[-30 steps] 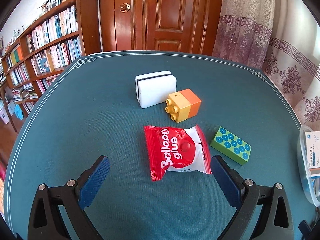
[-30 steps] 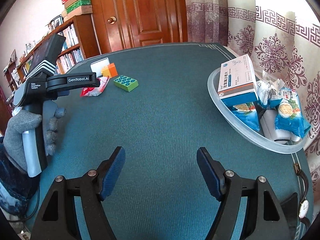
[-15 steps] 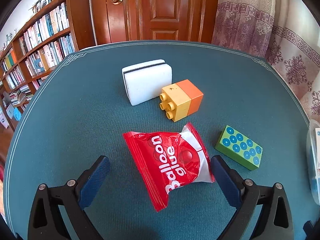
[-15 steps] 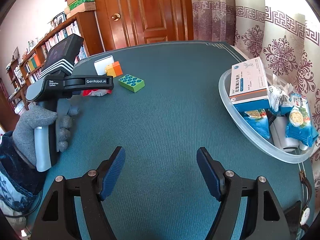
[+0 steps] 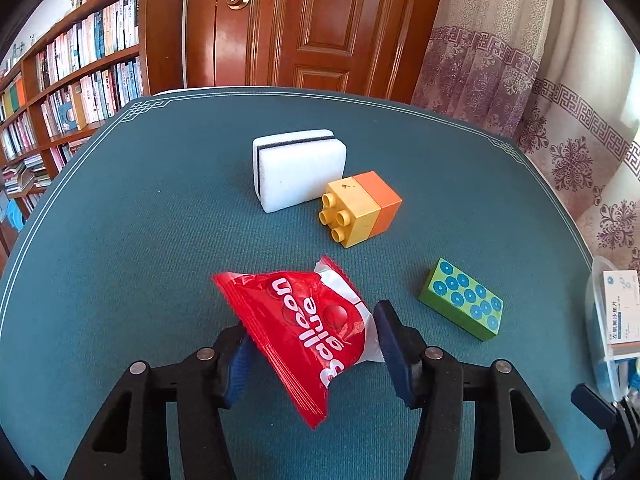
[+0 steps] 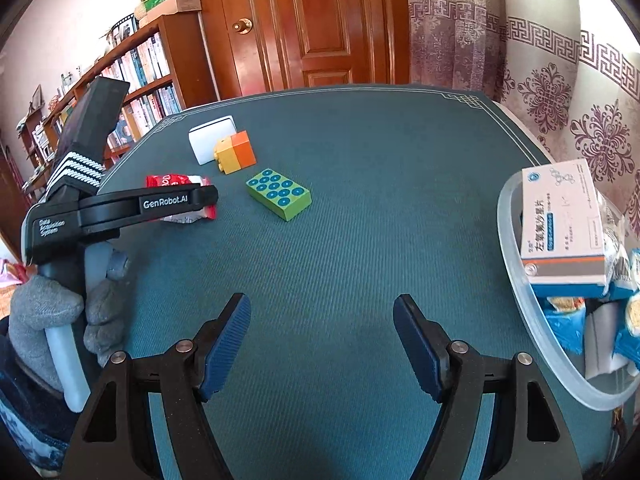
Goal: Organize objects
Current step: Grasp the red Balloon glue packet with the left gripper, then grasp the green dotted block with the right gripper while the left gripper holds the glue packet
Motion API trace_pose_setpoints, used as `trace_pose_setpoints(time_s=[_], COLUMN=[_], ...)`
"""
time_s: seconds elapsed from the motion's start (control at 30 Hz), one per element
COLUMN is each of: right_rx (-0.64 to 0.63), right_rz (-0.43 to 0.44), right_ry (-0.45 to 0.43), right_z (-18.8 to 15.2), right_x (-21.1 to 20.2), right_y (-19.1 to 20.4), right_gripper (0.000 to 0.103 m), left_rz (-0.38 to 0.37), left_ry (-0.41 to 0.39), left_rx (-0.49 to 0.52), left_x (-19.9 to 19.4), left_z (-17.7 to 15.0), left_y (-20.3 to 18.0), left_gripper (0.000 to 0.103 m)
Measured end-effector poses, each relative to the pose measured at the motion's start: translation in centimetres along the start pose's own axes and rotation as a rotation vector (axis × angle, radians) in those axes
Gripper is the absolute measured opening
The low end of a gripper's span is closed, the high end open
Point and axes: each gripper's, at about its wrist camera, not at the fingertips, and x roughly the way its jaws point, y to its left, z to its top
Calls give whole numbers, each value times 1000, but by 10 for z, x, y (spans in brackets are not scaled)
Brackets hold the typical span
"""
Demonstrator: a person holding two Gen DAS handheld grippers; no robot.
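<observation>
My left gripper (image 5: pixel 314 354) is shut on the red "Balloon glue" packet (image 5: pixel 304 328), which is tilted between its blue pads. Beyond it on the teal table lie a white sponge (image 5: pixel 298 168), a yellow-orange block (image 5: pixel 360 208) and a green studded brick (image 5: pixel 460 298). In the right wrist view my right gripper (image 6: pixel 322 344) is open and empty above bare table; the left gripper (image 6: pixel 200 200) holds the packet (image 6: pixel 180 182) at the left, near the sponge (image 6: pixel 210 140), block (image 6: pixel 236 152) and green brick (image 6: pixel 280 194).
A clear plastic bowl (image 6: pixel 516 280) at the right table edge holds a white medicine box (image 6: pixel 560 224) and blue snack packets. Bookshelves (image 5: pixel 72 80), a wooden door (image 5: pixel 312 24) and curtains (image 5: pixel 500 72) stand behind the table.
My left gripper has moved forward and closed its jaws on the red packet, which has tilted up. The right gripper has stayed open and shifted slightly.
</observation>
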Motion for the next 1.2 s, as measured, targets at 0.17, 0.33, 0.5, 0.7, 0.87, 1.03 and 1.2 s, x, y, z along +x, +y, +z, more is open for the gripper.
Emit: trace_pose_setpoints(time_s=[0.17,0.33,0.5,0.7,0.87,1.03,1.2], right_rx=[8,15,32,42,45,2,-20], right_rz=[32,42,69,62,31,-33,-44], right_ry=[33,50,61,53,47,45,42], right_z=[24,45,54,64,78,80,77], right_x=[32,56,69,80,93,99,95], right_y=[5,14,30,40,45,54,54], right_gripper=[75,75,75,75,75,72,65], left_rz=[-23,-26,-12,4,9,8,4], left_ry=[-7,-32,-53,-63,-54,-50,-46], left_rx=[-36,-56,-86,-146,-159,-164,-157], left_x=[-7,-14,-19,-22,-20,-19,-19], left_z=[1,3,7,10,9,8,7], left_y=[10,15,23,38,40,42,39], left_gripper=[56,56,56,56,56,56,56])
